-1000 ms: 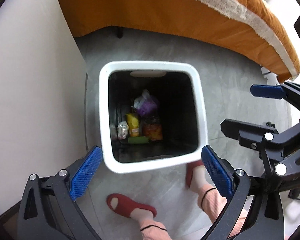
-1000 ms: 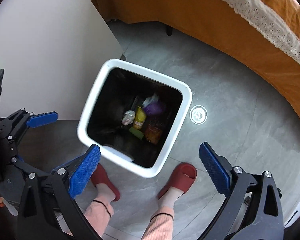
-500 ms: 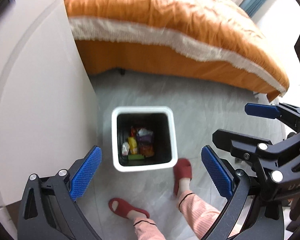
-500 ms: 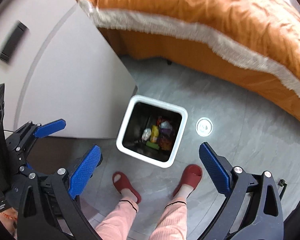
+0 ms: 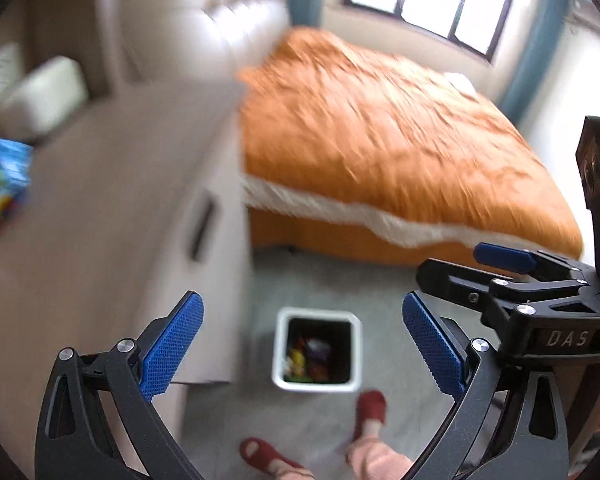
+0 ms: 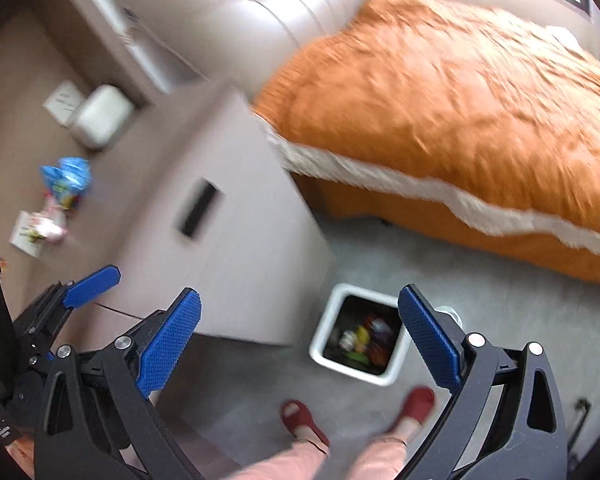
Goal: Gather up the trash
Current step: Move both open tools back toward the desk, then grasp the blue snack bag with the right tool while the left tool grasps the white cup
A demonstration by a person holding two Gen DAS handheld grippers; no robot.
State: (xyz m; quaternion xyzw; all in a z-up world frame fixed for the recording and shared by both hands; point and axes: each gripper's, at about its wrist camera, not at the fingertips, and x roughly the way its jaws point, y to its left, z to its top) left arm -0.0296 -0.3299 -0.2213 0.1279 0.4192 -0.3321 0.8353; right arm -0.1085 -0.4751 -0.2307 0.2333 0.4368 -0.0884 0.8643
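A white-rimmed trash bin (image 5: 317,387) with colourful wrappers inside stands on the grey floor far below; it also shows in the right wrist view (image 6: 320,344). A blue wrapper (image 6: 66,180) and a pink-white wrapper (image 6: 46,226) lie on the beige cabinet top (image 6: 148,152). The blue wrapper also shows blurred at the left edge of the left wrist view (image 5: 2,178). My left gripper (image 5: 302,350) is open and empty, high above the bin. My right gripper (image 6: 300,346) is open and empty beside it.
An orange bed (image 5: 380,136) with a white fringe lies to the right of the cabinet (image 5: 112,208). A white box (image 6: 102,116) sits at the back of the cabinet top. My feet in red slippers (image 6: 416,402) stand by the bin.
Both grippers have risen well away from the bin and tilted up. The bin looks much smaller, and the cabinet top with its wrappers has come into view. Both stay open.
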